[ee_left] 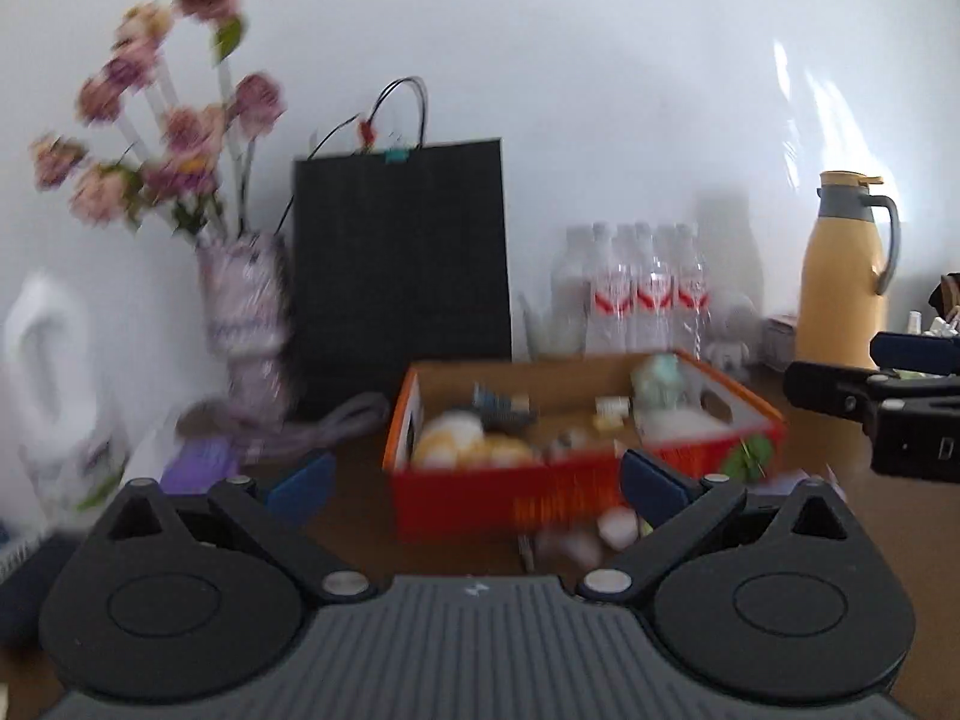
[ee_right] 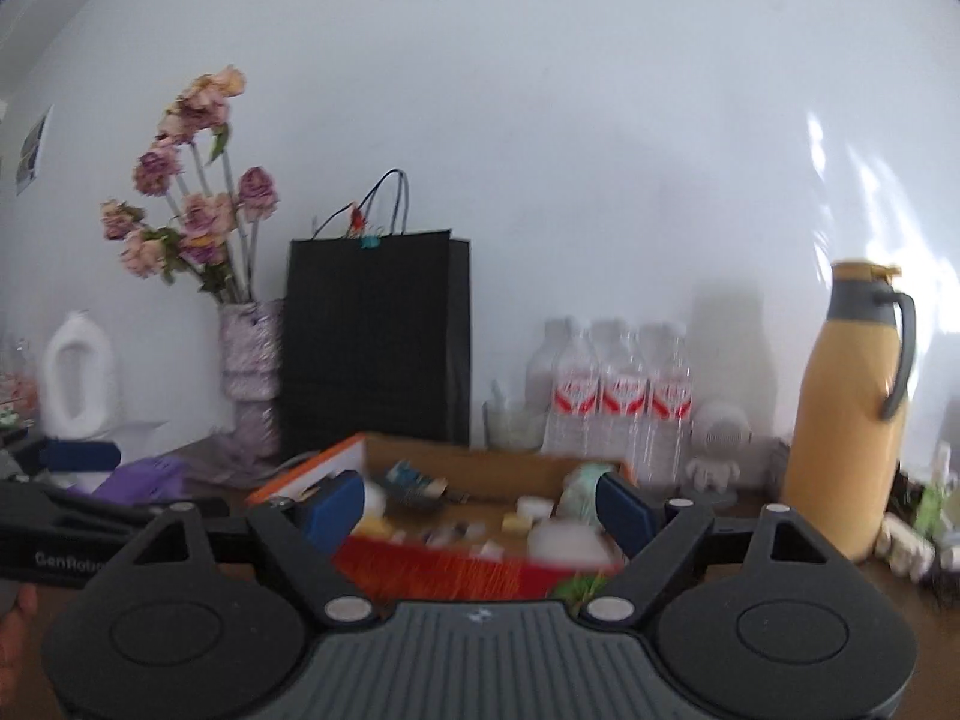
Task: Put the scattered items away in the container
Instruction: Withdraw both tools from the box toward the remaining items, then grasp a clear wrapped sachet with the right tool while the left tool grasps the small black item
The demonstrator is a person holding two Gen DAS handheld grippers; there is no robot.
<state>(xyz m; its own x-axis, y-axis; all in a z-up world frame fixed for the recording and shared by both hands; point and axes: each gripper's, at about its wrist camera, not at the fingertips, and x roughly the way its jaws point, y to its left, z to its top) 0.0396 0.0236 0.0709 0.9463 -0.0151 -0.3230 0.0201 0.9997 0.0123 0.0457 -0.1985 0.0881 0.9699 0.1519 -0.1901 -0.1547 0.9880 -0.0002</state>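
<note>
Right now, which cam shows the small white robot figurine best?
Right wrist. The white robot figurine stands whole and fairly sharp there, between the water bottles and the yellow thermos. In the left wrist view the figurine is smaller, blurred, and cut off low by the far rim of the orange box.

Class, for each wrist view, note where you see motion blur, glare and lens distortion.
Left wrist view: the flowers and the orange box are smeared by motion blur, and glare streaks the wall at the right. Right wrist view: the flowers are sharper, the box is blurred, and the glare is similar. Both views bulge fisheye-style, with dark corners.
</note>
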